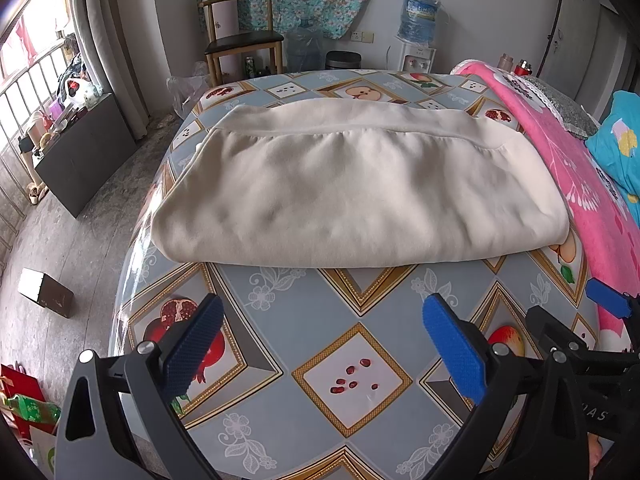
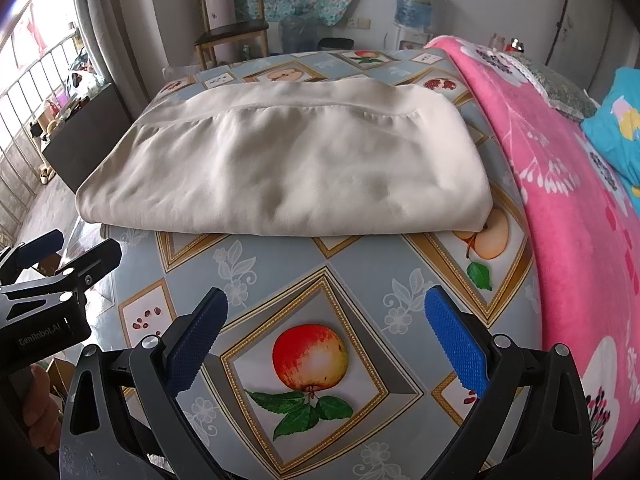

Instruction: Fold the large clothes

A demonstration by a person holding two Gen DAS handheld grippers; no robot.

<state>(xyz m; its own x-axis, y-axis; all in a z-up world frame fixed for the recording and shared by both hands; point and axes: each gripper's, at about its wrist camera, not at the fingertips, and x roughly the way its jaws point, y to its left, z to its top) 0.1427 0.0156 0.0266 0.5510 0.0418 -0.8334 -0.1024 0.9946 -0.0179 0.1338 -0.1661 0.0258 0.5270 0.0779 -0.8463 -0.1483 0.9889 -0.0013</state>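
Cream garment (image 1: pixel 356 188) lies folded into a wide rectangle on the fruit-patterned tablecloth (image 1: pixel 320 300), across the far half of the table, its near folded edge facing you and a seamed band running along the far side. Pink blanket (image 1: pixel 568 168) sits just beside its right end. Your left claw (image 1: pixel 324 344) hangs empty over bare cloth near you, blue pads spread wide, well apart from the garment; your right claw (image 2: pixel 326 340) likewise gapes with nothing in it, above the printed apple, short of the near fold. The garment looks part-folded, so the step in hand is probably one more fold, or squaring up. If you fold again, take both claws to matching corners of one end, pinch all layers together, not just the top one, and lift evenly so the stack does not slide apart. Carry it across low, and lay edge on edge. Keep clear of the pink blanket on the right; it could snag in the right pinch.
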